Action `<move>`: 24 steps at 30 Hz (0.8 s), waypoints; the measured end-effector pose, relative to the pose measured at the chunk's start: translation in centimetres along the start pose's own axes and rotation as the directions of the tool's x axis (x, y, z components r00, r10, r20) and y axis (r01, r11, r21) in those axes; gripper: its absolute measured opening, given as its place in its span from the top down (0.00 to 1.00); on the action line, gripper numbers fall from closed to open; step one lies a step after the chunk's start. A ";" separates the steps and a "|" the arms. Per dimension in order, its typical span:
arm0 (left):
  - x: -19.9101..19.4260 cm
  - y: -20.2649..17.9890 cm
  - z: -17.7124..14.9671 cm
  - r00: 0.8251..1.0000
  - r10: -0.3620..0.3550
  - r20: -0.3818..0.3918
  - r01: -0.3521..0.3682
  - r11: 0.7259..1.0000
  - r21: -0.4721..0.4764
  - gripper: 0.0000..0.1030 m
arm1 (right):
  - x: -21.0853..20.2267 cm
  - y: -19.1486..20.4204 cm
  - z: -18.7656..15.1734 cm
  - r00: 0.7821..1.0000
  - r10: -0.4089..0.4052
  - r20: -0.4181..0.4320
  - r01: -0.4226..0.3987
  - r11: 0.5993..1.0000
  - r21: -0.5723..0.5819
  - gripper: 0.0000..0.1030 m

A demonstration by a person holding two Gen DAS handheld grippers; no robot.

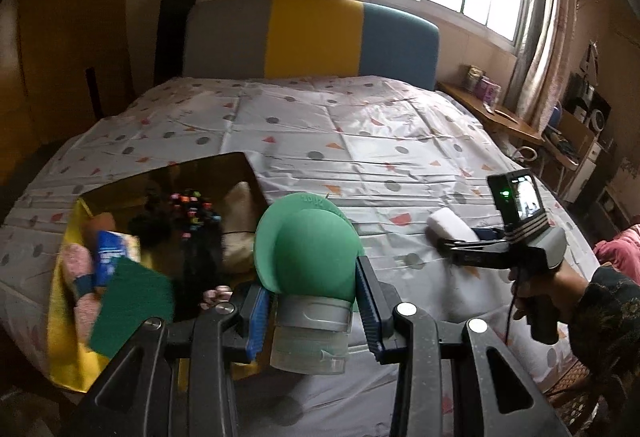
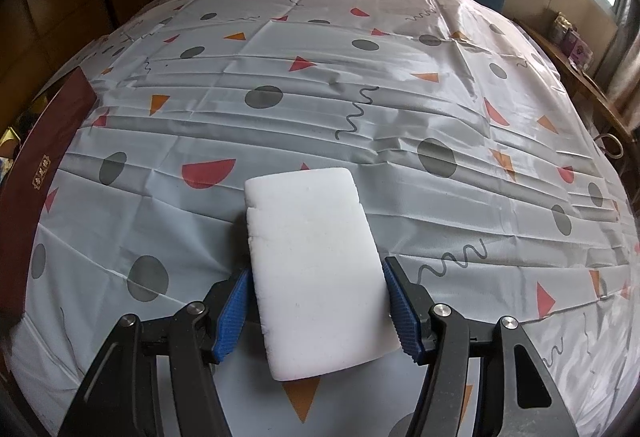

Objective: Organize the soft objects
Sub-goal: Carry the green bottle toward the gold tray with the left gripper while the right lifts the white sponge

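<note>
We've got both grippers loaded over the bed [image 1: 360,125], and the box [image 1: 168,189] sits at its left edge, close to the near-left corner. In our left gripper [image 1: 308,301] the jaws are partly closed on a green silicone dish brush [image 1: 308,241], blue pads pinching the grey collar below its round head, the clear base hanging underneath, just beside the box's right wall. Inside the box we can already make out a green scouring pad [image 1: 132,301], a blue packet [image 1: 108,257], something pink and fuzzy [image 1: 76,265], a dark bundle with coloured beads [image 1: 188,213] and a beige cloth bag [image 1: 240,221]. Over on the right side of the bed, our right gripper [image 2: 316,313] has a white sponge block [image 2: 312,269] between its pads; the jaws stand fairly wide, both pads touching the block's long sides, and the far end seems to lie on the patterned sheet [image 2: 360,97], so we can't tell if it's lifted. We judge the step in hand is carrying items to the box: the brush looks nearly there. Next we'd swing the brush left over the rim and let go, then raise the sponge clear of the sheet and carry it across, squeezing gently since foam will deform.
</note>
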State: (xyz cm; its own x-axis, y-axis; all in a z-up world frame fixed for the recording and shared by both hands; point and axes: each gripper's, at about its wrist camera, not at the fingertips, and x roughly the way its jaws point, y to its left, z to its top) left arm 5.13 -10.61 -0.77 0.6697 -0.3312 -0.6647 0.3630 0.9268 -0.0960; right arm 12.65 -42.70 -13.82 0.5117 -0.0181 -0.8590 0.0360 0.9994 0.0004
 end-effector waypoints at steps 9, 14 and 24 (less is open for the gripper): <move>-1.8 5.5 -0.7 0.991 0.134 0.020 -0.133 0.990 -0.051 0.62 | -0.1 0.2 -0.1 1.000 -0.002 0.005 0.002 1.000 0.002 0.39; -2.8 8.8 -1.8 0.978 0.209 0.012 -0.208 0.975 -0.080 0.62 | -0.1 0.0 -0.1 1.000 -0.003 0.005 0.003 1.000 -0.003 0.39; -4.9 13.9 -3.8 0.951 0.308 -0.003 -0.305 0.939 -0.158 0.62 | -0.1 0.1 -0.1 1.000 -0.012 0.011 0.012 1.000 -0.012 0.39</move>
State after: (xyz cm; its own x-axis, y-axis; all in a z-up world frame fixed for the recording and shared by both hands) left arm 4.48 4.59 -1.64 0.7473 -0.0288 -0.6639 0.0343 0.9994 -0.0046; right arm 12.52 -42.65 -13.80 0.5204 -0.0303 -0.8534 0.0315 0.9994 -0.0162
